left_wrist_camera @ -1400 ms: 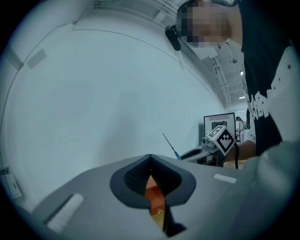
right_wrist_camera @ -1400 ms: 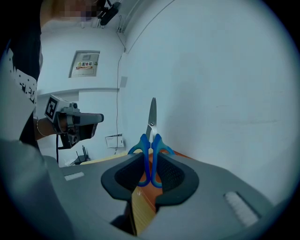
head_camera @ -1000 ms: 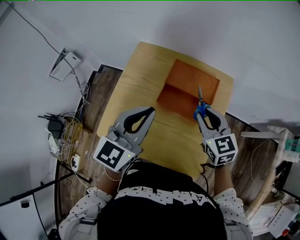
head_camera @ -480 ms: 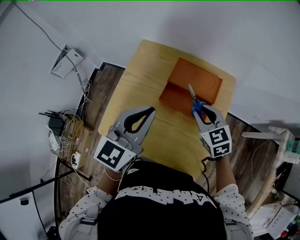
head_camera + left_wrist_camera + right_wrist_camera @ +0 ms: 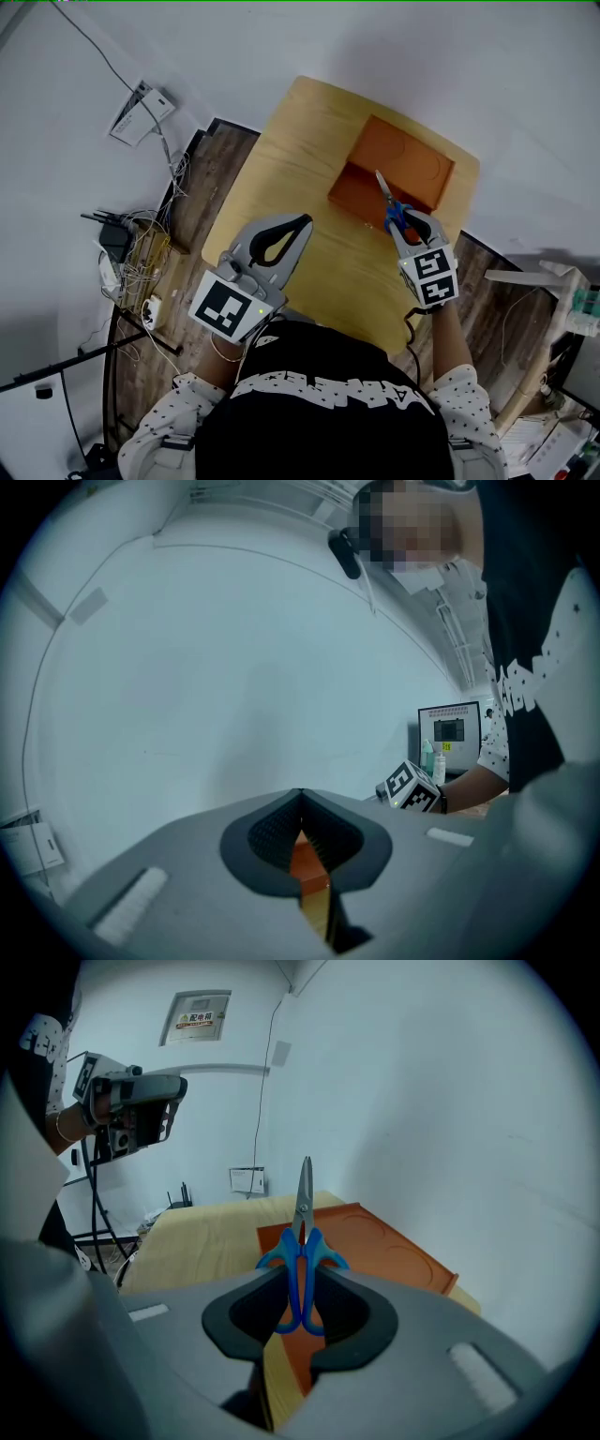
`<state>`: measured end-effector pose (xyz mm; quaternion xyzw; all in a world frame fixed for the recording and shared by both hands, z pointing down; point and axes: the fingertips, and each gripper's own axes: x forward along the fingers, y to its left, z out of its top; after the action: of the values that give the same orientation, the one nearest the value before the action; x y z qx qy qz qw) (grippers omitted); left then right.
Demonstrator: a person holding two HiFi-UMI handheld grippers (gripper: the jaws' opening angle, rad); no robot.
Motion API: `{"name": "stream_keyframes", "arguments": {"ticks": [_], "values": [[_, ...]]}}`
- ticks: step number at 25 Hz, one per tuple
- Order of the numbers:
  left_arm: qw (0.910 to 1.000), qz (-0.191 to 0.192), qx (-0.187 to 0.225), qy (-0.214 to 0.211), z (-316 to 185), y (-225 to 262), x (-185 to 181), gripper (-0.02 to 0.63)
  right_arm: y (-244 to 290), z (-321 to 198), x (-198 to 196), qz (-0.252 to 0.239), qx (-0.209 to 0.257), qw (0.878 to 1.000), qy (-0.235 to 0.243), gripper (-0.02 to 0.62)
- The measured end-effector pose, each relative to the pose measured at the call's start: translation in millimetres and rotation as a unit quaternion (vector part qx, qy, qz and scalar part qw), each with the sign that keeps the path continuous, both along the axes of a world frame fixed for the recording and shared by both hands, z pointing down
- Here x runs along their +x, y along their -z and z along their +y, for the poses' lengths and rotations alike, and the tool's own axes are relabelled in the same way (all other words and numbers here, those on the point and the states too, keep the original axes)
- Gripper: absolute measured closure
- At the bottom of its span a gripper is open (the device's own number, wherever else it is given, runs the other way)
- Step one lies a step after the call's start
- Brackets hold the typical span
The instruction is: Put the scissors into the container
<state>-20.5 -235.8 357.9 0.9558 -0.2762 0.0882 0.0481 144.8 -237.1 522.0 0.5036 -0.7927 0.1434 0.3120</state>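
Near the container point(image 5: 412, 157), right gripper point(image 5: 405, 222) tilts downward, clamping scissors point(image 5: 391, 204).

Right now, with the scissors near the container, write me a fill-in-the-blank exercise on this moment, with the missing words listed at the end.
1. The right gripper is shut on the ___ handles of the scissors.
2. The blades point away from the person, toward the ___ container.
3. The left gripper has its jaws together and holds ___.
4. The container stands on a ___ table.

Missing words: blue; orange; nothing; wooden
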Motion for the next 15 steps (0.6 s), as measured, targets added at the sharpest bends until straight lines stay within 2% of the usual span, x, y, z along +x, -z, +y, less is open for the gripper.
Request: {"name": "stream_keyframes", "arguments": {"ticks": [5, 9, 13, 15], "values": [[0.9998, 0.010, 0.009, 0.013, -1.1, 2.2, -12.2, 0.609, -11.9, -5.4, -3.7, 0.018, -0.018, 1.000, 0.010, 0.492], [0.9997, -0.003, -0.003, 0.025, -1.2, -0.1, -23.8, 0.609, -22.3, -9.1, -5.5, 0.037, -0.032, 0.999, 0.022, 0.492], [0.9986, 0.006, 0.018, 0.048, -10.6, 3.7, -34.7, 0.609, -30.9, -14.5, -6.0, 0.057, -0.043, 0.997, 0.032, 0.492], [0.9988, 0.005, 0.015, 0.047, -8.8, 3.6, -36.2, 0.609, -33.9, -17.3, -5.6, 0.064, -0.046, 0.996, 0.036, 0.492]]}}
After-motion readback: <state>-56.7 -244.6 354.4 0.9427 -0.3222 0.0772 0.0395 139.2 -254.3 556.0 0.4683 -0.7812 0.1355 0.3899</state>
